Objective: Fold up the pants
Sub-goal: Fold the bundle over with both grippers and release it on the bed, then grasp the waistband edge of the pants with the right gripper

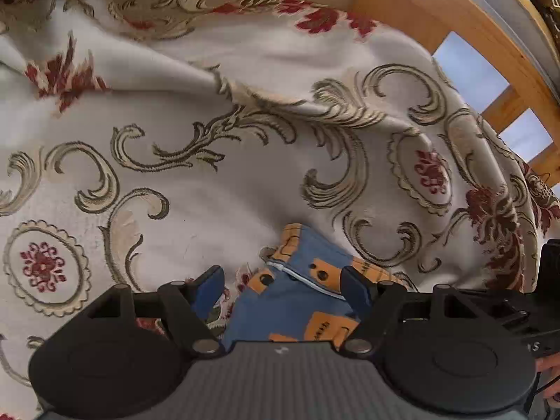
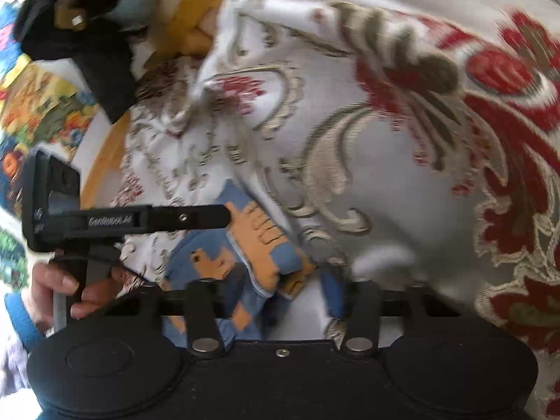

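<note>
While the left gripper [image 1: 281, 288] hung low over the bed, its jaws stood wide apart with nothing between them but the small blue pants [image 1: 297, 297] lying beneath. The pants, blue with orange patches and a pale zip line, lay crumpled on the cream bedspread [image 1: 210, 87], which was woven with tan scrolls and red flowers and rumpled into long ridges. Beyond the bedspread a wooden bed frame [image 1: 455, 17] with slats curved along the upper right edge of the left wrist view.

In the right wrist view, which was blurred, the right gripper [image 2: 280, 297] had its jaws apart as well; the pants [image 2: 252, 255] sat bunched just ahead of them and against the left finger, and whether any cloth was pinched could not be told. The other gripper's black body [image 2: 105, 222] reached in from the left, its tip touching the orange part of the pants, and a hand [image 2: 66, 287] held its handle. A patchwork of bright colours [image 2: 38, 112] showed at the far left, past the wooden frame [image 2: 196, 14].
</note>
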Tool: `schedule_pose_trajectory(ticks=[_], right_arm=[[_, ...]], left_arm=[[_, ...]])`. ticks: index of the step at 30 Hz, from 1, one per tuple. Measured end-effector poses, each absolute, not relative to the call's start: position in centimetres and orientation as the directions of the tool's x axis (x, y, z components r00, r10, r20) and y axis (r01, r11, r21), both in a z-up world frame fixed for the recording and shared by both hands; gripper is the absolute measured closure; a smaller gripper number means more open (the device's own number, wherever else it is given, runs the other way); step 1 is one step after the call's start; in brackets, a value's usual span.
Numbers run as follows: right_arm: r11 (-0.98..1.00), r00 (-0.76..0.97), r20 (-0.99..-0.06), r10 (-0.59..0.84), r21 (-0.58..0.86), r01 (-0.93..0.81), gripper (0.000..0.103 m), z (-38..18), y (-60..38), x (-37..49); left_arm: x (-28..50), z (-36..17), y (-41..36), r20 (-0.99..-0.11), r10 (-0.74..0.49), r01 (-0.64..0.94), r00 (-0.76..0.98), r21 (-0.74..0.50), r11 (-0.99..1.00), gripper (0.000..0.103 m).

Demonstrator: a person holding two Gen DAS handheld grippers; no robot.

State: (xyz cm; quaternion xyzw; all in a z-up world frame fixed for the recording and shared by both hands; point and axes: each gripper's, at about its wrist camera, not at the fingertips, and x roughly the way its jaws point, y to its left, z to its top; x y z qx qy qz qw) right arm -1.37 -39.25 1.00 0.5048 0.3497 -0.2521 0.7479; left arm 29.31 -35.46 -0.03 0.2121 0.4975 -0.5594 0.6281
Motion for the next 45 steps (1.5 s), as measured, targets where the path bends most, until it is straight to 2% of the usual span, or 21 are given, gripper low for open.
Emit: schedule_pose_trajectory(ticks=[1,6,14,15,18,20,22,24,27,29,31,34,38,41,45], right_arm=[[0.35,0.625,-0.78,-0.028,0.578,0.737,0.066,0.8,-39.4,-1.4],[0.293,0.627,-0.777,-0.058,0.587,0.754,0.071,0.4,-39.2,-1.5],[0.104,0.699,-0.714,-0.043,0.692,0.714,0.071,-0.7,-40.3,-3.6],[0.111,0.683,-0.729,-0.044,0.676,0.729,0.077,-0.7,-40.3,-3.4],[0.15,0.646,-0.761,-0.056,0.633,0.759,0.087,-0.7,-40.2,-2.6],[0.155,0.648,-0.759,-0.067,0.634,0.758,0.091,-0.7,-40.2,-2.4],[0.184,0.649,-0.755,-0.099,0.627,0.757,0.093,-0.2,-39.8,-2.3],[0.285,0.657,-0.737,-0.158,0.603,0.745,0.093,1.4,-39.0,-1.8],[0.407,0.617,-0.764,-0.189,0.511,0.757,0.093,2.1,-37.5,-1.0],[0.358,0.584,-0.797,-0.153,0.506,0.784,0.093,0.8,-37.7,-1.0],[0.345,0.593,-0.788,-0.165,0.517,0.783,0.093,1.0,-38.0,-1.2],[0.406,0.594,-0.779,-0.2,0.486,0.774,0.092,1.8,-37.4,-0.8],[0.548,0.614,-0.745,-0.26,0.41,0.729,0.092,3.8,-35.4,0.5],[0.695,0.639,-0.711,-0.292,0.301,0.653,0.092,5.2,-32.8,2.0],[0.844,0.658,-0.698,-0.282,0.145,0.516,0.092,5.7,-28.9,3.9]], left_arm=[[29.2,-0.4,-35.4,-0.859,-0.497,0.913,-0.12,-0.292,0.284,0.026],[28.0,-1.4,-35.3,-0.854,-0.515,0.937,-0.071,-0.235,0.26,0.025],[26.4,-2.0,-35.2,-0.853,-0.522,0.948,-0.009,-0.173,0.267,0.024],[26.3,-2.1,-35.1,-0.852,-0.523,0.947,-0.007,-0.173,0.27,0.024],[25.8,-2.3,-35.2,-0.852,-0.523,0.947,0.01,-0.159,0.277,0.024],[25.3,-2.3,-36.0,-0.854,-0.52,0.95,0.031,-0.136,0.282,0.03],[24.8,-2.3,-36.2,-0.856,-0.515,0.952,0.054,-0.111,0.284,0.036],[24.2,-2.2,-36.4,-0.857,-0.512,0.949,0.064,-0.107,0.297,0.036],[23.9,-2.0,-36.5,-0.853,-0.515,0.944,0.087,-0.095,0.316,0.026],[23.6,-2.2,-36.5,-0.856,-0.507,0.94,0.101,-0.085,0.332,0.023],[23.4,-1.9,-36.5,-0.862,-0.495,0.932,0.11,-0.084,0.354,0.023],[23.5,-0.4,-36.6,-0.873,-0.473,0.898,0.116,-0.112,0.427,0.023],[23.7,2.2,-35.3,-0.842,-0.54,0.848,0.016,-0.274,0.454,0.023],[24.0,3.0,-34.9,-0.832,-0.548,0.801,-0.085,-0.384,0.459,0.023],[24.5,3.1,-34.4,-0.833,-0.537,0.743,-0.134,-0.443,0.502,0.019]])
